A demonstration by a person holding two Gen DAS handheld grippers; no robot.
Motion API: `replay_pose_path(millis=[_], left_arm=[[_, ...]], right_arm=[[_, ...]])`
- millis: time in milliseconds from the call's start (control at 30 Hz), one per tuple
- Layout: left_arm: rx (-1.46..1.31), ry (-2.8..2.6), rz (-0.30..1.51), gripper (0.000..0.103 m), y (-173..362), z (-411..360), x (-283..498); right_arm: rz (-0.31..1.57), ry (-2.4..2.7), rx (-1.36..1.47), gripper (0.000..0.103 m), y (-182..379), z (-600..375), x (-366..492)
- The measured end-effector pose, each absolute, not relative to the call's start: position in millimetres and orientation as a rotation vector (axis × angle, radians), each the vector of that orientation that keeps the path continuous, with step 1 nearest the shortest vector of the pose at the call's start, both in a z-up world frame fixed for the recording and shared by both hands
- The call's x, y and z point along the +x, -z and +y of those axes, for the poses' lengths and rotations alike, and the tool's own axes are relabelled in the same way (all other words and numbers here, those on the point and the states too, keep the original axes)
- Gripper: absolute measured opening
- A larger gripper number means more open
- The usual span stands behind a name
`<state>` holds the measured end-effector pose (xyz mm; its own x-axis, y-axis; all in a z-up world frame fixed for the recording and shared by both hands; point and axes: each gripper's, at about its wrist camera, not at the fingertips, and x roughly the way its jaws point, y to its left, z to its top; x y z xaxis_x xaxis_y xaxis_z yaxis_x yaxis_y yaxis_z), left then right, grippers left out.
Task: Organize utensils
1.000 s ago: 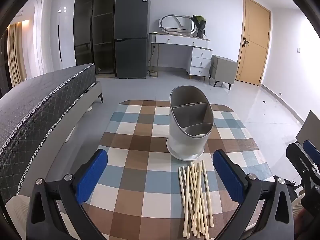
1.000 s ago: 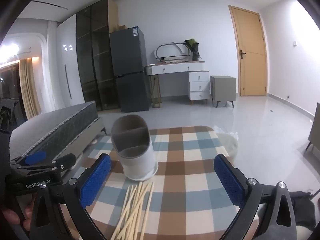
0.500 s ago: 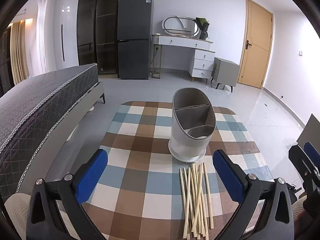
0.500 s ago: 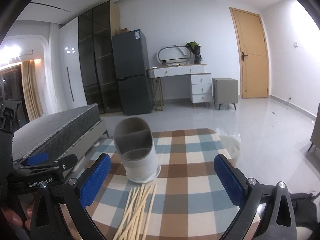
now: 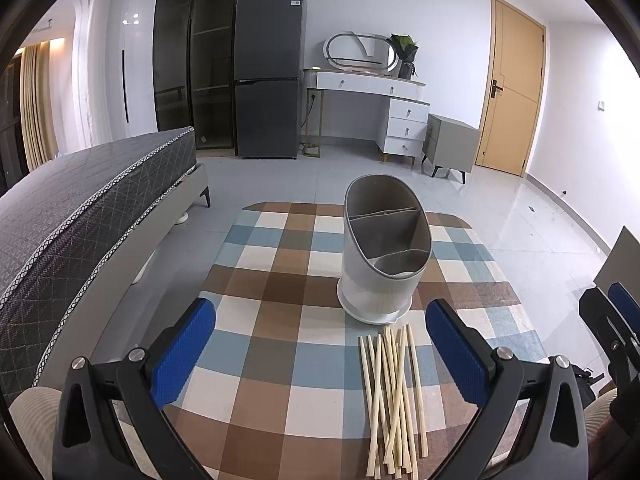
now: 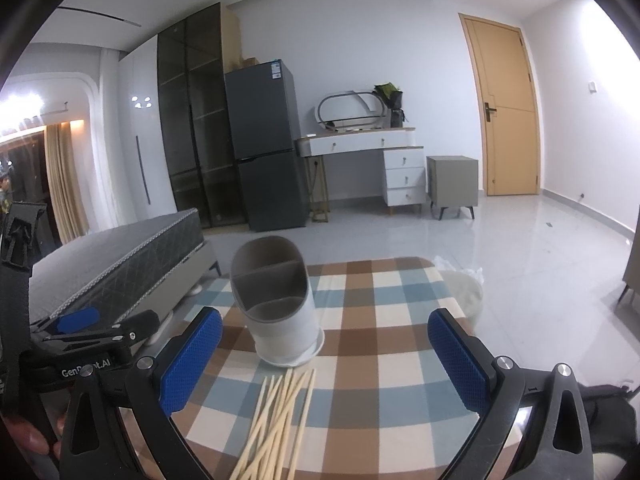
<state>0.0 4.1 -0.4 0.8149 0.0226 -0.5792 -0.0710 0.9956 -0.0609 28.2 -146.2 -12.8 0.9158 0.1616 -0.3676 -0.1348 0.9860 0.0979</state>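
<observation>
Checked in brown, blue and cream, the surface (image 5: 280,344) stands on a pale tiled floor (image 5: 520,216), with a grey bed (image 5: 80,208) at its left and a dark fridge (image 5: 267,76), a white dressing table (image 5: 372,92) and a wooden door (image 5: 508,96) along the far wall. A grey-and-white utensil holder (image 5: 382,256) stands upright on the surface, its compartments apparently empty. Loose chopsticks (image 5: 394,396) lie just in front of its base. The left hand-held gripper (image 5: 320,352) hangs spread wide, chopsticks between its fingers, nearer the right one. The right hand-held gripper (image 6: 324,364) is likewise spread, chopsticks (image 6: 276,420) low between its fingers.
</observation>
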Motion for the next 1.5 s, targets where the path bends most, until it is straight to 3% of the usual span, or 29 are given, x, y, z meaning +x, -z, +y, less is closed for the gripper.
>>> replay_pose_path(millis=[1233,1500], left_arm=[[-0.080,-0.044,0.647,0.102,9,2,4],[-0.087,-0.024,0.741,0.102,24,1,21]], right_arm=[[0.421,-0.156,0.081,0.103,16,-147,35],[0.545,-0.177,0.131,0.103,33,-150,59]])
